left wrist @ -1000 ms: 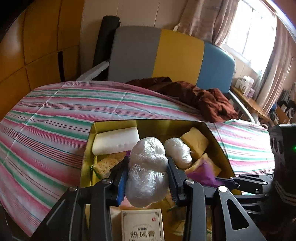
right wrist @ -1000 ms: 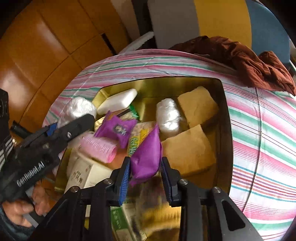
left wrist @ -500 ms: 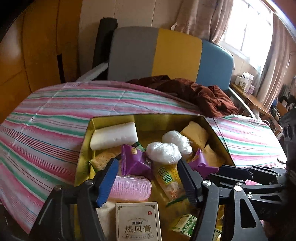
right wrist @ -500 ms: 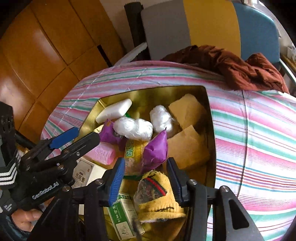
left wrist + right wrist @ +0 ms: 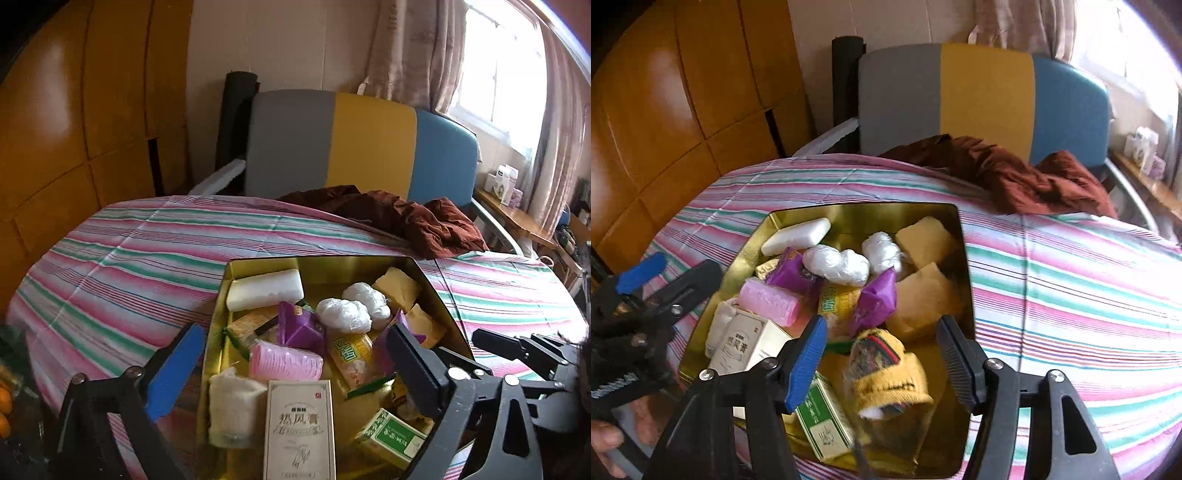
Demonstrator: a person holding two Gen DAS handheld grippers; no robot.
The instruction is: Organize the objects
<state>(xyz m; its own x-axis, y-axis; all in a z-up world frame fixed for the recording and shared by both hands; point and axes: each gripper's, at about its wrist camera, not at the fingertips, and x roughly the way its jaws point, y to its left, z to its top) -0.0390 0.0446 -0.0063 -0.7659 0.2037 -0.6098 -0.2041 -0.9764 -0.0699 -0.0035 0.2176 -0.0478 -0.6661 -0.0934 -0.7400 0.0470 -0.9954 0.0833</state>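
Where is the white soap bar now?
In both views the soap bar lies in the far left corner of the gold tin, against its back wall, just behind the purple packet.

Left gripper [image 5: 291,363]: black plastic frame of angular struts with triangular cut-outs; silver screw heads at the joints; one finger faced with a blue pad [image 5: 173,373], the other with a black ribbed pad [image 5: 417,369]. At the left edge of the right wrist frame its body carries white lettering, partly readable.

Right gripper [image 5: 882,363]: same black strut frame, silver screws, blue ribbed pad at lower left, black ribbed pad edged in blue at lower right.

Hand [image 5: 604,439]: bare skin, lower left corner of the right wrist frame.
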